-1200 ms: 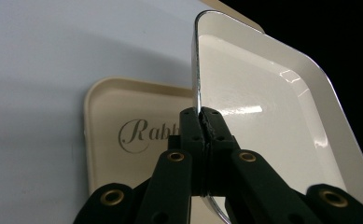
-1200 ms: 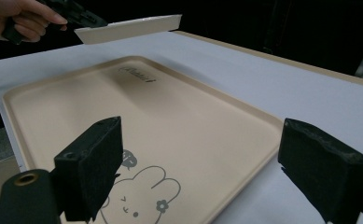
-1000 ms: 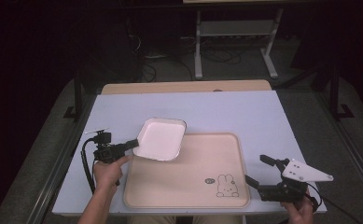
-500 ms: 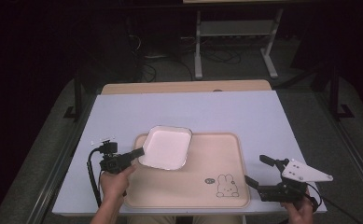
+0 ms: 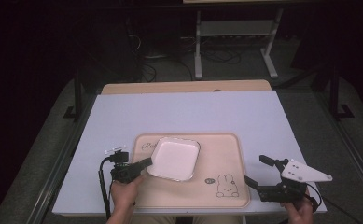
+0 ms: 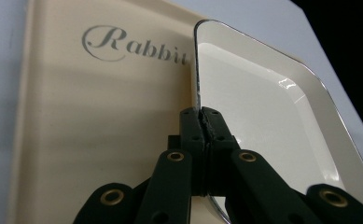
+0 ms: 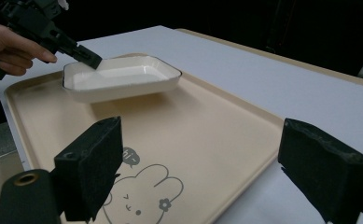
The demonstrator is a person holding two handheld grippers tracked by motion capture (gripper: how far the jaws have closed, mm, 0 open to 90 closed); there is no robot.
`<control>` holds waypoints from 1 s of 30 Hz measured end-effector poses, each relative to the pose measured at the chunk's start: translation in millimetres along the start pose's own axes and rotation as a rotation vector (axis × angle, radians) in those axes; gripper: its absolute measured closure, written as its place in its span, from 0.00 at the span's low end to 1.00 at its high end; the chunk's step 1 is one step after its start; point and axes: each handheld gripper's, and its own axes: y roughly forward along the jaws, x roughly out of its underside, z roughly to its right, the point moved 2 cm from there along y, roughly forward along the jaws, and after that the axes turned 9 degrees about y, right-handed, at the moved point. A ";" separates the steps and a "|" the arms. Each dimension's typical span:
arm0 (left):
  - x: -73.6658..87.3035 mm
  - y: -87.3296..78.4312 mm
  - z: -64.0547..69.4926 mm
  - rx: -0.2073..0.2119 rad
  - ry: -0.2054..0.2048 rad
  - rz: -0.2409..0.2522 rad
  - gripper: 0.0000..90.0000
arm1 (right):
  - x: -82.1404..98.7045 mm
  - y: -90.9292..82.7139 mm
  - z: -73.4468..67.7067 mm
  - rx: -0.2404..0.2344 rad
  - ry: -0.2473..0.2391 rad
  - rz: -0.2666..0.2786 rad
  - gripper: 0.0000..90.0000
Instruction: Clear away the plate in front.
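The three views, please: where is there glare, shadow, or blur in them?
High view: lit table, dark surroundings. Left gripper view: a small glare spot on the white dish, sharp "Rabbit" lettering on the tray. Right gripper view: soft shadow under the dish, and the right gripper blurred by closeness.

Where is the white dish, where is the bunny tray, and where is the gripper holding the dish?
white dish (image 5: pixel 174 158), high view, on its flat inside.
bunny tray (image 5: pixel 216 154), high view, on a bare part of its floor.
left gripper (image 6: pixel 201 116), left gripper view, on its jaw tips pinching the dish's rim.
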 end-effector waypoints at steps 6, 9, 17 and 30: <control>8.4 8.5 9.5 -0.063 0.048 -0.031 0.99 | 0.1 0.4 -0.5 -0.001 -0.002 -0.004 0.15; 13.8 11.6 14.6 -0.095 0.079 -0.038 0.99 | 0.0 0.4 -0.7 -0.004 -0.004 -0.004 0.15; 20.5 11.5 21.8 -0.135 0.116 -0.065 0.91 | -0.2 0.5 -1.9 -0.008 -0.011 -0.003 0.15; 31.8 3.2 39.4 -0.093 0.204 -0.109 0.66 | -0.3 1.1 -3.0 -0.010 -0.015 -0.009 0.15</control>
